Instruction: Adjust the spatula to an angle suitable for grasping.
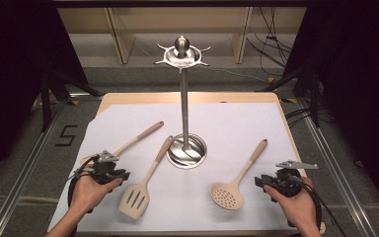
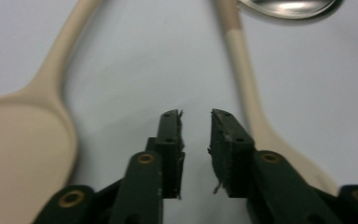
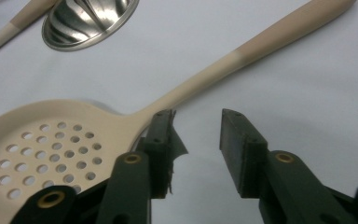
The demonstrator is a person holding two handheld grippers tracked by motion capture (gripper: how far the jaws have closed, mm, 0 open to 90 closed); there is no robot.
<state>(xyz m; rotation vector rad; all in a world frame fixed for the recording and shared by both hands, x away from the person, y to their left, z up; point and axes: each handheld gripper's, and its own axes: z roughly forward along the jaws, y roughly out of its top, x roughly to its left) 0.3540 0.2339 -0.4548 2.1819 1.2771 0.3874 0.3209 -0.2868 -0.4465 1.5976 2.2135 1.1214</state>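
High view: you are hovering your right hand-held gripper (image 1: 269, 183), released and empty, just right of the skimmer (image 1: 237, 181), whose handle is running up-right across the worktop (image 1: 227, 118).

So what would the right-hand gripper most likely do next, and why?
Probably slide a little toward the skimmer's handle, so the handle ends up between the jaws. The right gripper is open and empty, and its nearer jaw sits just beside the handle's neck, not around it. The skimmer lies flat on the white table cover, untouched.
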